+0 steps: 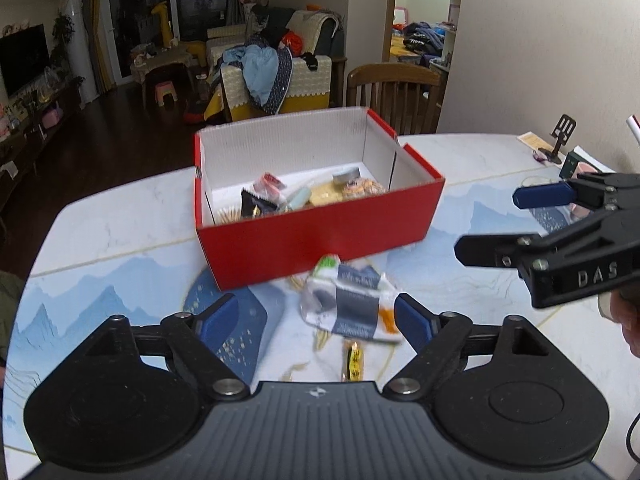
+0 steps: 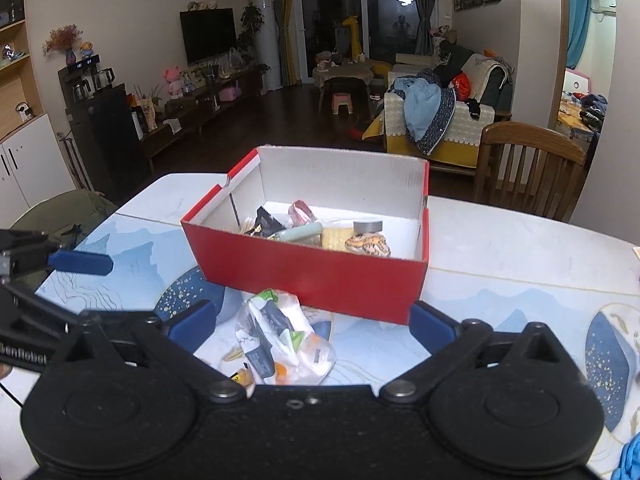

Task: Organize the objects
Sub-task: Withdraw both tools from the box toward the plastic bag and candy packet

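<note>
- Left wrist view: the red box (image 1: 316,240) stands open on the table (image 1: 120,232) and already holds several small items, among them a dark packet (image 1: 254,204), a pale tube (image 1: 298,197), a grey roll (image 1: 346,176) and a patterned snack bag (image 1: 362,188). That part of the sorting appears done.
- A crumpled plastic bag (image 1: 348,300) lies on the table just in front of the box's near wall, outside it. A small yellow wrapper (image 1: 353,362) lies nearer the camera, also outside.
- The left gripper (image 1: 316,318) has its jaws wide apart, nothing clamped; the plastic bag sits between the fingertips, and contact with the right pad cannot be confirmed.
- Right wrist view: the right gripper (image 2: 312,326) also stands fully apart and empty, with the same bag (image 2: 284,340) between and below its fingers.
- Remaining, as judged: bag and wrapper still to go into the box.
</note>
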`<action>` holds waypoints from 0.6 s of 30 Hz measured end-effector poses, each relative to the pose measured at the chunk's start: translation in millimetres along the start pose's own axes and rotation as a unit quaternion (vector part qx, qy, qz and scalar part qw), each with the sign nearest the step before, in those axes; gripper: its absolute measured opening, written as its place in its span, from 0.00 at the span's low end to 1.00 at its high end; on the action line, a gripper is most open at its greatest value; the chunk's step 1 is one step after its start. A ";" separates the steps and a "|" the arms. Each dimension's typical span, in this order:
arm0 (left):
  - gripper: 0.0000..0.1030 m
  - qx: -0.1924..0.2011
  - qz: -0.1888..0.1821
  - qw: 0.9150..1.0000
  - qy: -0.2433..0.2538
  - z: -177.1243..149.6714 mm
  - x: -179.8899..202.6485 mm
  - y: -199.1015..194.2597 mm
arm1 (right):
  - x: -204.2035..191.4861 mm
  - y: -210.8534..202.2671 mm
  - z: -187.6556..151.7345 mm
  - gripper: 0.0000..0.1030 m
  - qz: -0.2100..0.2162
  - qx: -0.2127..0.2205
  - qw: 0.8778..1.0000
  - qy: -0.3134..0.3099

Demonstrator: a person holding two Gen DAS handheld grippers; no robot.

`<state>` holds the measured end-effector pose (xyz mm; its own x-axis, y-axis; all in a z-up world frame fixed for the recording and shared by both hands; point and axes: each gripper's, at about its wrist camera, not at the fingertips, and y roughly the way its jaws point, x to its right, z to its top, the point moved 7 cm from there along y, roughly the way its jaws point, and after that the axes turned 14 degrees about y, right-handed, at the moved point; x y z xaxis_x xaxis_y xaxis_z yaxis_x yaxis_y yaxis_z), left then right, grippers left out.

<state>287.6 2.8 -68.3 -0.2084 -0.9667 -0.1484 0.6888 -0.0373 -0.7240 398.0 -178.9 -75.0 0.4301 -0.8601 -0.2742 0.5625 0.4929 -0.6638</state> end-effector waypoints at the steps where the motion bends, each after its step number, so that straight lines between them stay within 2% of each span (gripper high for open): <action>1: 0.87 -0.002 -0.001 1.000 -0.002 -4.2 2.0 1.3 | 0.2 2.0 -3.0 1.00 0.000 -0.003 1.000 0.001; 7: 0.88 -0.018 -0.012 1.000 -0.015 -27.8 12.7 13.4 | 3.3 16.7 -16.3 1.00 -0.003 -0.021 1.000 0.008; 10: 1.00 -0.019 -0.013 1.000 -0.015 -37.3 18.5 19.3 | 5.0 24.7 -20.8 1.00 -0.006 -0.032 0.999 0.010; 18: 1.00 -0.045 -0.021 0.999 -0.021 -61.8 27.3 45.1 | 0.9 49.6 -34.0 1.00 -0.014 -0.060 0.998 -0.003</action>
<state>270.0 -9.6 -146.7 -0.2054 -0.9745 -0.0903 0.6146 -0.0567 -0.7868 402.2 -159.7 -131.9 0.4200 -0.8723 -0.2504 0.4858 0.4492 -0.7498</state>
